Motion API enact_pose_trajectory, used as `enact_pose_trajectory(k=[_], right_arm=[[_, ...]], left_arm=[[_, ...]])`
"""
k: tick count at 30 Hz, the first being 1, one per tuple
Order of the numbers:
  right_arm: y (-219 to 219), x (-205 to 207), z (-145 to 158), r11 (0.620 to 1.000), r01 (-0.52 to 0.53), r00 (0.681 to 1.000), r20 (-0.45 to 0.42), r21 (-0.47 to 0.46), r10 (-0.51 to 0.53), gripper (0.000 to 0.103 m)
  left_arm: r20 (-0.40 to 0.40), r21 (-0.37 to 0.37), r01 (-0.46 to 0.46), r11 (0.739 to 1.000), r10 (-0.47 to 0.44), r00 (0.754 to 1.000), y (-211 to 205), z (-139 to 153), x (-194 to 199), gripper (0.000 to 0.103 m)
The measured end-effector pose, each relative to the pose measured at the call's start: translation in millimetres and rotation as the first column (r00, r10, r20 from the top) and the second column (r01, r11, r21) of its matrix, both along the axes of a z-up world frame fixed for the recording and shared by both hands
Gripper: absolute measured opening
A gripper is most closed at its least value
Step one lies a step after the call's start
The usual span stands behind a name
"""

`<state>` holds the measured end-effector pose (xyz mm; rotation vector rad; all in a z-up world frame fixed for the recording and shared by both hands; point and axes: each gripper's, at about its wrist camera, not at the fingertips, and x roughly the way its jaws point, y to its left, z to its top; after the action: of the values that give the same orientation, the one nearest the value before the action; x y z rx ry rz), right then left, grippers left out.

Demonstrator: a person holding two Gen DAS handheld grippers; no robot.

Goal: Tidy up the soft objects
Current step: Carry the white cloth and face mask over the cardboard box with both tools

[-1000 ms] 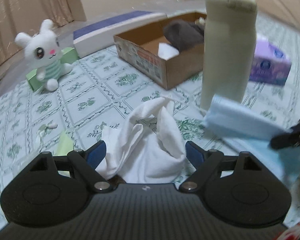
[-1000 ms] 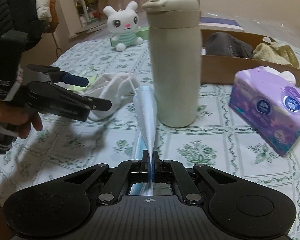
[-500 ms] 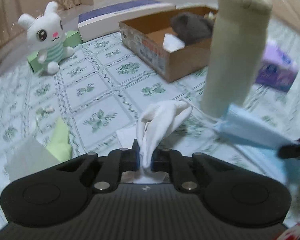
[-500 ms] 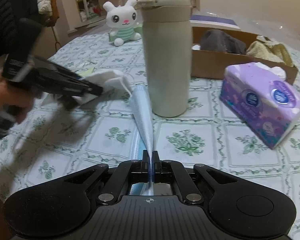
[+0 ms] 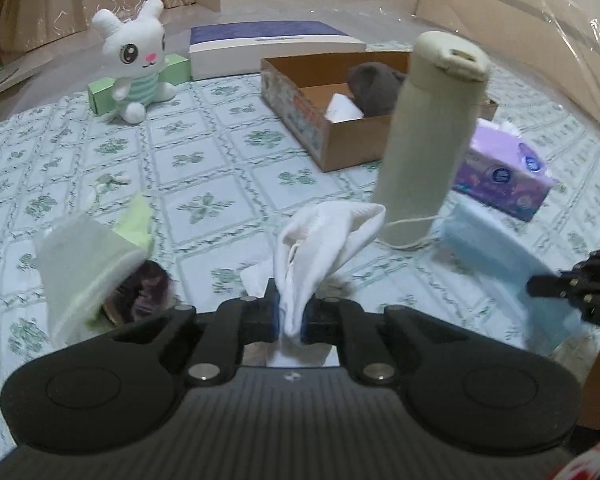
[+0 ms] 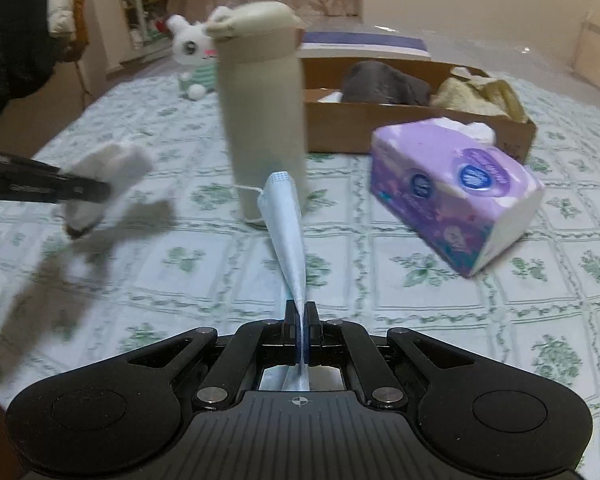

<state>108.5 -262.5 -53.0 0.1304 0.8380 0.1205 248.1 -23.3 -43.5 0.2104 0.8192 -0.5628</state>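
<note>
White cloth (image 5: 324, 236) is now clamped and lifted clear of the tablecloth (image 5: 204, 168); 1 second ago it lay slumped between wide-open jaws, and half a second ago the jaws were seen closing on it. The left gripper (image 5: 289, 314) is held tight on a bunched fold, with the rest of the cloth drooping forward toward 12 o'clock. In the right wrist view the same cloth is seen blurred at 9 o'clock, so motion is judged to be under way.

Blue face mask (image 6: 288, 236) is pinched edge-on in the right gripper (image 6: 300, 320), as it was 1 second ago, and is raised off the table, its far end near the base of the cream flask (image 6: 260, 120). An ear loop appears to trail against the flask; a snag is judged possible.

The cardboard box (image 5: 340, 148) sits at 1 o'clock from the left gripper, behind the flask, already holding a grey item (image 5: 374, 86). With both soft pieces gripped at once, a carry to the box is judged the likely next step. The plush rabbit (image 5: 134, 60) at 11 o'clock is untouched.
</note>
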Motion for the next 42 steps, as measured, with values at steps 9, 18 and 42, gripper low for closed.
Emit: enact_pose_trajectory(k=[9,18,42], right_arm=[[-11.2,-3.8,19.7,0.999,0.036,0.999,0.008,0.012,-0.036,0.001],[-65.7,2.0,29.6,0.988,0.14,0.99,0.004,0.066,-0.141,0.001],[-101.2,159.1,73.6,0.966,0.085,0.988,0.106,0.243,-0.114,0.001]], left_arm=[[-0.027,-0.03,-0.002,1.0,0.001,1.0,-21.8,-0.5,-14.8,0.008],[-0.024,-0.048,-0.014,0.999,0.013,1.0,-27.5,5.9,5.4,0.008],[0.009,-0.102,0.041,0.994,-0.04,0.999,-70.0,55.7,131.4,0.008]])
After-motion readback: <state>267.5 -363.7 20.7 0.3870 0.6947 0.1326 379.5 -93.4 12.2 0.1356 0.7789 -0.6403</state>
